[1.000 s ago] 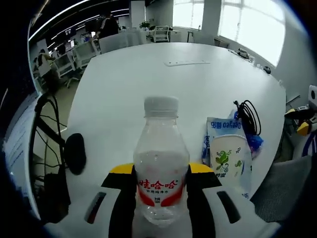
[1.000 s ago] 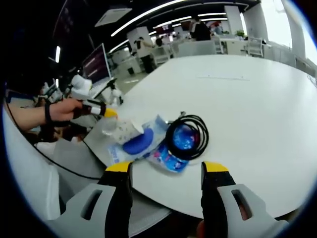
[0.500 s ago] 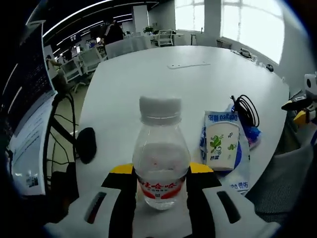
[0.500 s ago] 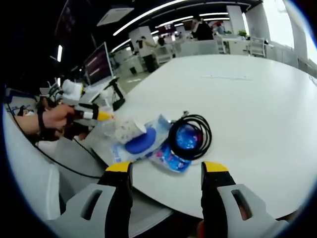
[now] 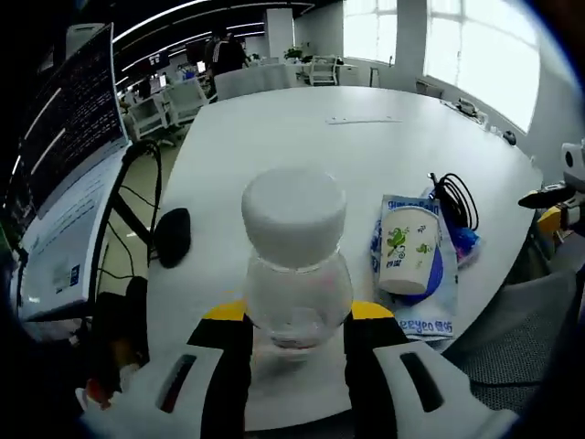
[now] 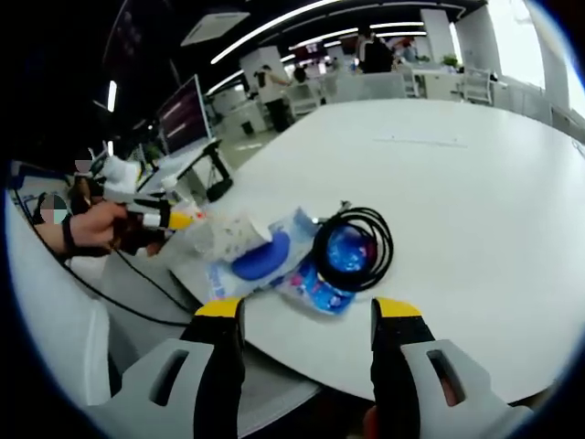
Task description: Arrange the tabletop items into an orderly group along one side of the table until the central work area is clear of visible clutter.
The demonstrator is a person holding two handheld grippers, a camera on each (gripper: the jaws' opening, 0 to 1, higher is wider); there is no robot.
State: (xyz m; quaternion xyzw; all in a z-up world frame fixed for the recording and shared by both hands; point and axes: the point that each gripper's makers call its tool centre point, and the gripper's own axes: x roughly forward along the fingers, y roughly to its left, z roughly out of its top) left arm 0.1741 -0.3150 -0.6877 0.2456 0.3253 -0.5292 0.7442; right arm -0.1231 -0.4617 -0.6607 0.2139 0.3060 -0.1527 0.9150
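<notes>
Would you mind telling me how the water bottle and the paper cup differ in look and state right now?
The water bottle is clear plastic with a white cap; the paper cup is opaque white with green print and has no lid. The bottle sits between the jaws of the left gripper, while the cup is free of any gripper, resting on blue-and-white packets. Both are near the table edge.

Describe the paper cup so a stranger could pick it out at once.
Start at the white table and go to the cluster at its near edge. On the blue-and-white packet lies the paper cup, tipped on its side, white with green print.
</notes>
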